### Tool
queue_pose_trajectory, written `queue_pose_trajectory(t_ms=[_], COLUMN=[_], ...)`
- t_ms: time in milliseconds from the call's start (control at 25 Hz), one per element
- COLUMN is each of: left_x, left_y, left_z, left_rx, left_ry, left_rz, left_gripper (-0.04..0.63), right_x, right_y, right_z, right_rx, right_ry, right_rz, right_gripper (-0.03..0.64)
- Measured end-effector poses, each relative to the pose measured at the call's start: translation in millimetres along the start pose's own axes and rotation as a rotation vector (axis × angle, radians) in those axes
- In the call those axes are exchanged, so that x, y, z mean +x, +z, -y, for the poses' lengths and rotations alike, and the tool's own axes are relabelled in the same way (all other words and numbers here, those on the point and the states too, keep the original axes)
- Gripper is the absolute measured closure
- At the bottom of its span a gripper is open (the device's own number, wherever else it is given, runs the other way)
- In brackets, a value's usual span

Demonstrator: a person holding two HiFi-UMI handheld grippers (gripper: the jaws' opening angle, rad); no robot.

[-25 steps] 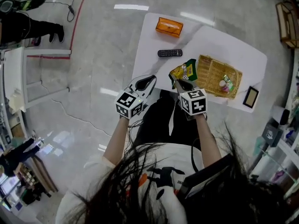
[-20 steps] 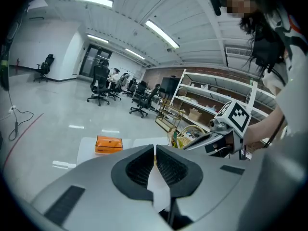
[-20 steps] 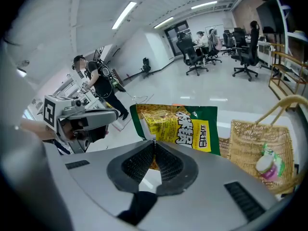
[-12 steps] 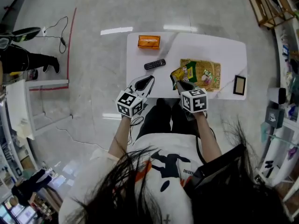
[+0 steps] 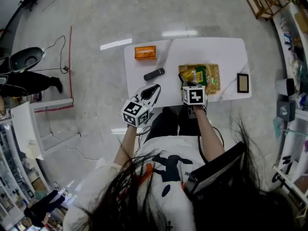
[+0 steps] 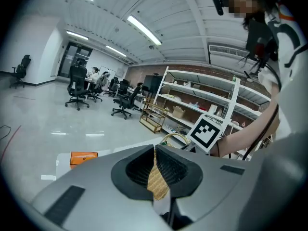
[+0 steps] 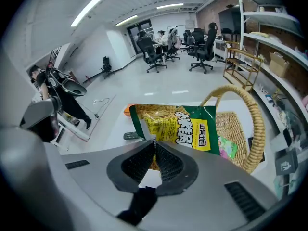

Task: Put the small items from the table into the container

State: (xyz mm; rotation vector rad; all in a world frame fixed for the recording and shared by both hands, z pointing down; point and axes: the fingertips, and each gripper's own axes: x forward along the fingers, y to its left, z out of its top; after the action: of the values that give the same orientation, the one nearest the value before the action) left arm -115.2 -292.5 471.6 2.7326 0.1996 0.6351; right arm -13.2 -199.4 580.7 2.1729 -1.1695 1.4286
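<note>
I see the white table (image 5: 226, 52) from above, and the wicker basket (image 5: 214, 81) stands on it near the front edge. The green and yellow snack bag (image 7: 183, 126) hangs over the basket, beside its arched handle. I cannot tell if the bag touches the wicker. My right gripper (image 7: 155, 143) is just in front of the basket, and its jaws are clamped on the bag's lower edge. My left gripper (image 6: 154, 147) is to the left of the basket at the table's front edge, with its jaws pressed together and nothing between them. The orange box (image 5: 145, 52) lies well to the left of the basket, at the far side. The black remote (image 5: 154, 74) lies between the box and the basket. A flat dark device (image 5: 242, 83) lies to the right of the basket.
</note>
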Motion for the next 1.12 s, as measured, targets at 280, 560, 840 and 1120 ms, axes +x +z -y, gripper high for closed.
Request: queue_pose_trajectory(t_ms=[280,560,840,1120], left_x=[2,-4,-20,-36], left_y=[-1,-6,-13,-14], left_z=[4,4,1,3], left_rx=[-0.002,-0.005,0.004,0.017], left_ry=[-0.008,-0.008,-0.001,-0.011], left_rz=[-0.009,-0.022,-0.032,-0.019], left_gripper=[0.586,0.586,0.586,0.586], right_x=[13,25,16,-13], right_y=[-11,-15,-6,5], right_z=[38,44,36,6], right_rx=[0.107,0.133,0.190,0.158], right_ry=[-0.126,-0.133,-0.059,0.056], right_rz=[-0.057,-0.052,0.005,0.079], right_gripper=[0.589,0.577,0.468,0.465])
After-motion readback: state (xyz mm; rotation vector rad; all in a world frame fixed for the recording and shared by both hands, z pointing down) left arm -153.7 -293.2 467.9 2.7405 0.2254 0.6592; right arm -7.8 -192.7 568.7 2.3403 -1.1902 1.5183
